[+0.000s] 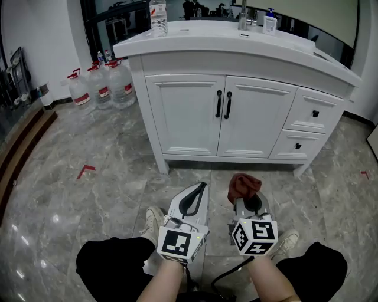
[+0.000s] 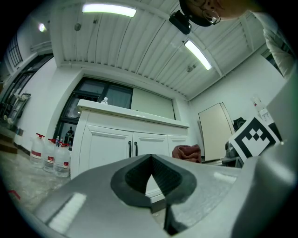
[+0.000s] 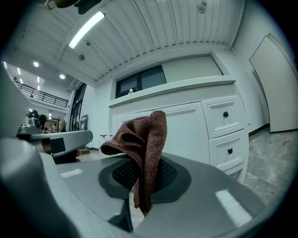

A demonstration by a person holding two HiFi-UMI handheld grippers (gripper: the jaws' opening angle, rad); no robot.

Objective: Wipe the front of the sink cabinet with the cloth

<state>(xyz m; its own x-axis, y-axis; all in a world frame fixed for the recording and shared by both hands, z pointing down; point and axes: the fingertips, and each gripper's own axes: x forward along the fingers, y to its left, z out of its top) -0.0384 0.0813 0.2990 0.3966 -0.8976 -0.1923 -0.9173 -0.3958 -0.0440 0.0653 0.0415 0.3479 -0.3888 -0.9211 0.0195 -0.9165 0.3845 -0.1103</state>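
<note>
Cloth, a reddish-brown terry rag bunched into soft folds, is clamped between the closed jaws of the right gripper, low in front of the sink cabinet and clear of its doors. In the right gripper view the cloth rises from the dark ribbed pads as a crumpled peak, with one tail hanging down through the seam of the right gripper. The left gripper, just beside it on the side away from the drawers, is closed on nothing: its grey jaws meet at the tip around a diamond-shaped gap lined with black textured rubber, seen most clearly in the left gripper view. Each tool carries a marker cube at its rear.

The cabinet is white, with two recessed-panel doors bearing slim black bar handles at their meeting edge, and two stacked drawers with small black knobs beside them. A smooth white curved countertop overhangs the front. On it stand a clear plastic bottle, a metal faucet and a pump dispenser.

Beyond the cabinet's door-side end stand large clear water jugs with red handles. The floor before the cabinet is glossy grey marbled tile, marked with a red tape corner.
</note>
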